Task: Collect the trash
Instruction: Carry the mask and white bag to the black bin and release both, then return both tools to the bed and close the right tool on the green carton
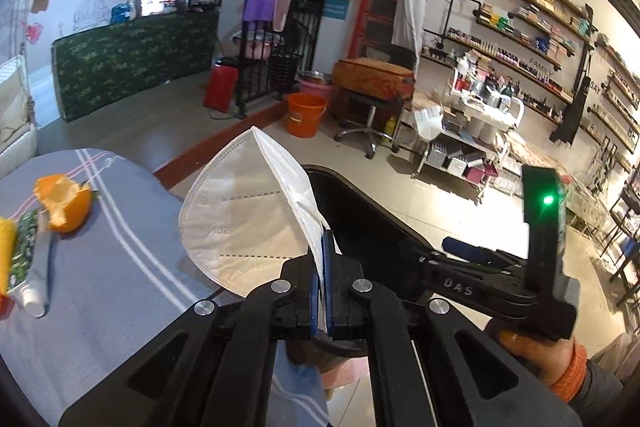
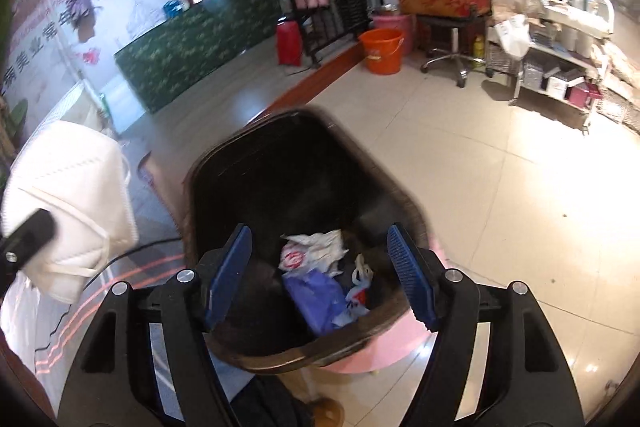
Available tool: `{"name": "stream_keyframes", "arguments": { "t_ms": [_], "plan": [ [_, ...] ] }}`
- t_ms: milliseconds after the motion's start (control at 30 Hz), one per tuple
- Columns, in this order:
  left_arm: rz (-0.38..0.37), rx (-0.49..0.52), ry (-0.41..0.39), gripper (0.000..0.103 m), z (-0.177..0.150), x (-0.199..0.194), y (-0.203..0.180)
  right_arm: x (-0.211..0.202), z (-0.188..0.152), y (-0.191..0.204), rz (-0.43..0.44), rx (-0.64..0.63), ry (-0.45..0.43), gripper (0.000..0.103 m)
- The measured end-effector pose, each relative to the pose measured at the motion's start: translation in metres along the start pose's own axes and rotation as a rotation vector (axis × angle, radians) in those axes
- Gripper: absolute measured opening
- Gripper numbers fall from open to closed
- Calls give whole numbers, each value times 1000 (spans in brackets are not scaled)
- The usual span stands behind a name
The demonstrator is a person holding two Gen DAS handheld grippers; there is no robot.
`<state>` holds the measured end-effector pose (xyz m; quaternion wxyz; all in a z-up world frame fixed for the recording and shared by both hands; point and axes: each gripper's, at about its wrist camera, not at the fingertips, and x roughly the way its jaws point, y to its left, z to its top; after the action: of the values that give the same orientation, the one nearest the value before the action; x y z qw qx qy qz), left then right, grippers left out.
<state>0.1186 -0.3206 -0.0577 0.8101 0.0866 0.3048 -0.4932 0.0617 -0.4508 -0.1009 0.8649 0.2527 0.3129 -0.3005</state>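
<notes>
My left gripper [image 1: 323, 239] is shut on the edge of a white folded face mask [image 1: 244, 211], which stands up left of the dark trash bin [image 1: 360, 211]. The same mask [image 2: 68, 203] shows at the left of the right wrist view, pinched by a black finger. My right gripper [image 2: 320, 267] hangs open over the bin [image 2: 404, 195] with nothing between its blue pads [image 2: 412, 279]. Inside the bin lie crumpled white, blue and purple wrappers [image 2: 320, 275]. An orange peel [image 1: 64, 203] and a tube [image 1: 36, 267] lie on the grey striped table [image 1: 112, 267].
An orange bucket [image 1: 305, 114], a red can [image 1: 220, 87], a stool carrying a suitcase [image 1: 372, 83] and a white trolley [image 1: 472, 131] stand on the tiled floor beyond the bin. Shelves line the right wall. A hand [image 1: 536, 351] holds the right gripper.
</notes>
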Motion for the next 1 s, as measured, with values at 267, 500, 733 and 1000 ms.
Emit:
{"name": "stream_keyframes", "arguments": {
  "t_ms": [267,500,733,1000],
  "plan": [
    [-55,13,69,3,4,40,-19,-16,6,-32,-68,47,-45,71],
    [-37,37,120,9,2,62,-26,-20,4,-50,-107,62,-54,72],
    [-46,28,62,79,2,49,-23,-22,9,-53,-131,67,-68,73],
    [75,-5,0,92,-1,7,-4,-21,10,-41,-113,52,-70,78]
  ]
}}
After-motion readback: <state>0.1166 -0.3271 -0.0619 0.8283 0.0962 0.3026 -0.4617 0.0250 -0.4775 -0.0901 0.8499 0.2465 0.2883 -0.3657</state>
